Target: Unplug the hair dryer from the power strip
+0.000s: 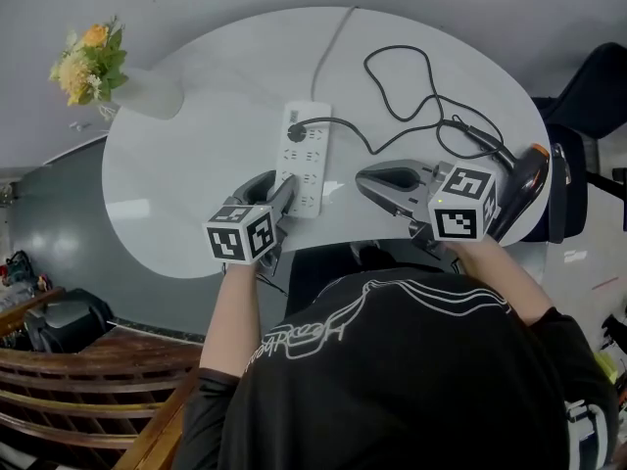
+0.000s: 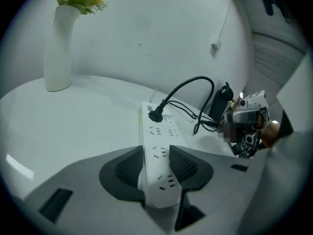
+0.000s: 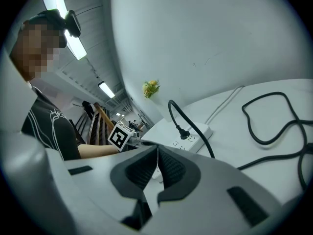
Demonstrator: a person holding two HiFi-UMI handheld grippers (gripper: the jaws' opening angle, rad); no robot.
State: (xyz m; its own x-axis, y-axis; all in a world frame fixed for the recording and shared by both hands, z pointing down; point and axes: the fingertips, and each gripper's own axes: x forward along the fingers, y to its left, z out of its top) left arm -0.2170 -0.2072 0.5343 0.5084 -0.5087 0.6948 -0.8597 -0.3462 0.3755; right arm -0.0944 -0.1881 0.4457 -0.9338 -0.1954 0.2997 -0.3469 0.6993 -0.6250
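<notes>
At table's near edge, L gripper (image 2: 156, 166) straddles power strip (image 2: 157, 142) end, jaws wide, not clamped yet. Plug (image 2: 155, 115) seated at strip's far end; hair dryer (image 1: 524, 179) far right. R gripper (image 3: 156, 168) closed, empty. Next, prob: pin strip w/ L, open R, grab plug

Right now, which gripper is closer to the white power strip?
Left. The left gripper has its jaws on either side of the power strip's near end. The right gripper, jaws together, sits off to the strip's right, not touching it.
</notes>
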